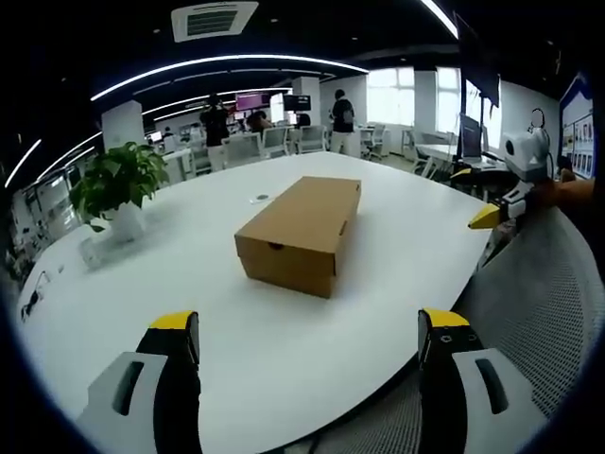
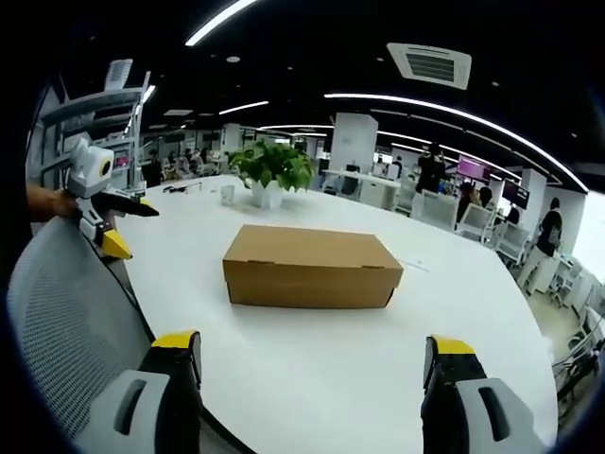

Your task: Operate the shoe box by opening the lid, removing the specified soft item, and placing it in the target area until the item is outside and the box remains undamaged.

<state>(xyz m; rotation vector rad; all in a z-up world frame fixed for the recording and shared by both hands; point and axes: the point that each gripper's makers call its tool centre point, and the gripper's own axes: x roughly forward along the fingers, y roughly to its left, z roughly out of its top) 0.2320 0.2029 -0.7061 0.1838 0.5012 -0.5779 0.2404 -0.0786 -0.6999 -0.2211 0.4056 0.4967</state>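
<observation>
Cardboard shoe box [image 1: 301,235]: lid closed, near the middle of the white table [image 1: 189,274].
Left gripper [image 1: 309,348]: jaws wide apart, holding nothing.
Right gripper [image 2: 315,367]: jaws wide apart, holding nothing.
Potted plant [image 1: 120,189]: near the table's far edge.

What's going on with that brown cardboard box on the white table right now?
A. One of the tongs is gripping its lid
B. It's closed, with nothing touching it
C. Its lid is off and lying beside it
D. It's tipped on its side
B: the shoe box sits flat with its lid down, and both tongs, left and right, are open and short of it.
</observation>
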